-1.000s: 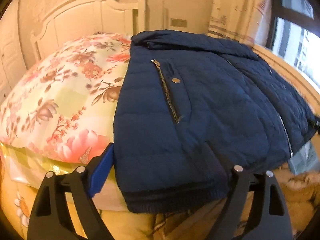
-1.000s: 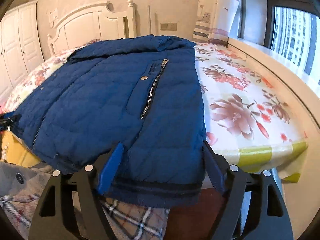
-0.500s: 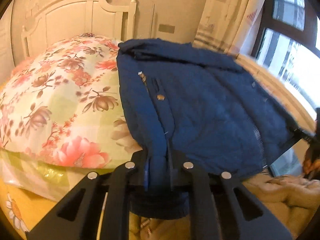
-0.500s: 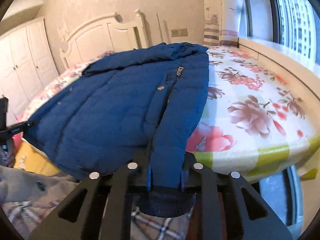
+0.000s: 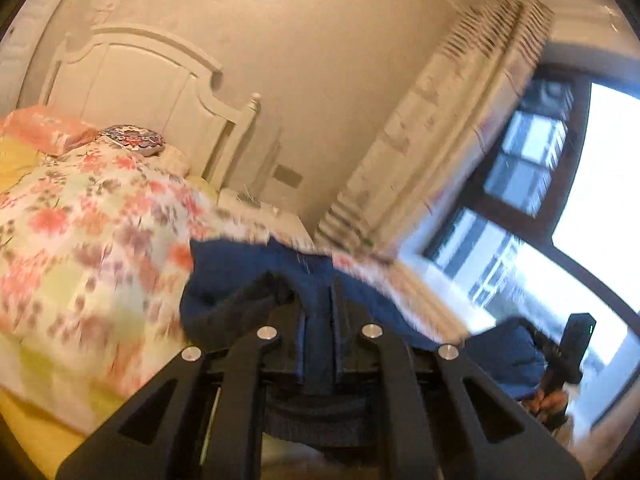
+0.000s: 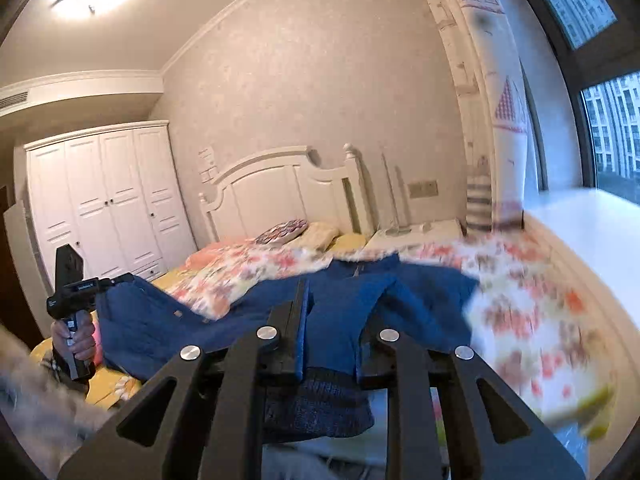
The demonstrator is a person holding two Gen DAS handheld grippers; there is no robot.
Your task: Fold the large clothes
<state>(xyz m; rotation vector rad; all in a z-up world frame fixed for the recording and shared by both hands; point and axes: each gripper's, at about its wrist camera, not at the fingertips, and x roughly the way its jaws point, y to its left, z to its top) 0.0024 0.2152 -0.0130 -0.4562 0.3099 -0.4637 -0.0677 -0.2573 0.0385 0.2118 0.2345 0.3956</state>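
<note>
Gripping the knitted hem of the blue jacket, the right hand-held gripper is closed almost fully, with cloth pressed between its jaws in the lower centre of the frame. The left hand-held gripper is closed in the same way on another part of the hem, also in the lower centre of its frame. The jacket lies partly on the bed with the flowered cover, and its near edge is lifted off it. The picture is blurred, so the exact fold cannot be seen.

The jacket looks padded and soft, probably bulky but not heavy, and its smooth shell may slide. I judge the ribbed hem corners the best place to hold, because the knit is thick and less slippery.
</note>
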